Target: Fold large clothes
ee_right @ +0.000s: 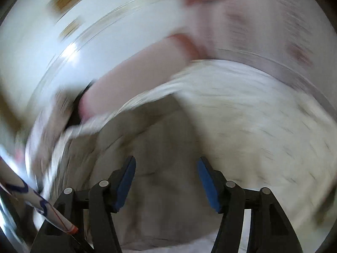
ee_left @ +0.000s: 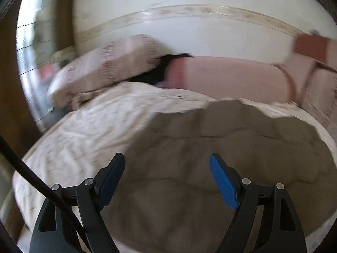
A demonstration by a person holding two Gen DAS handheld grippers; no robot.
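In the left wrist view, a black cable (ee_left: 31, 177) crosses the lower left corner in front of a dark wooden panel at the frame's left edge. Right of it a white, faintly patterned bedsheet (ee_left: 88, 130) covers the bed and fills the left middle of the frame. Above it, in the upper left, lies a patterned pillow (ee_left: 105, 67), blurred, with something black (ee_left: 160, 69) tucked just beside its right end. At the bottom centre the left gripper (ee_left: 167, 179) stands with its jaws wide apart and nothing between the blue pads; it hangs over a grey-brown garment (ee_left: 221, 147), which is spread on the bedsheet and takes up the centre and lower right of the frame. Beyond the garment's far edge a long pink bolster (ee_left: 231, 76) lies across the upper right, with another patterned cushion (ee_left: 320, 88) at the far right. The right wrist view is heavily smeared. At its lower left a white tube with blue and red markings (ee_right: 42, 206) juts in; what it is cannot be told. At bottom centre the right gripper (ee_right: 166, 179) has its jaws apart, somewhat narrower than the other's, with no cloth pinched between them. The garment (ee_right: 160, 147) lies under and ahead of it in the centre, the bedsheet (ee_right: 263, 116) spreads to the right, and the bolster (ee_right: 137, 73) runs diagonally above.
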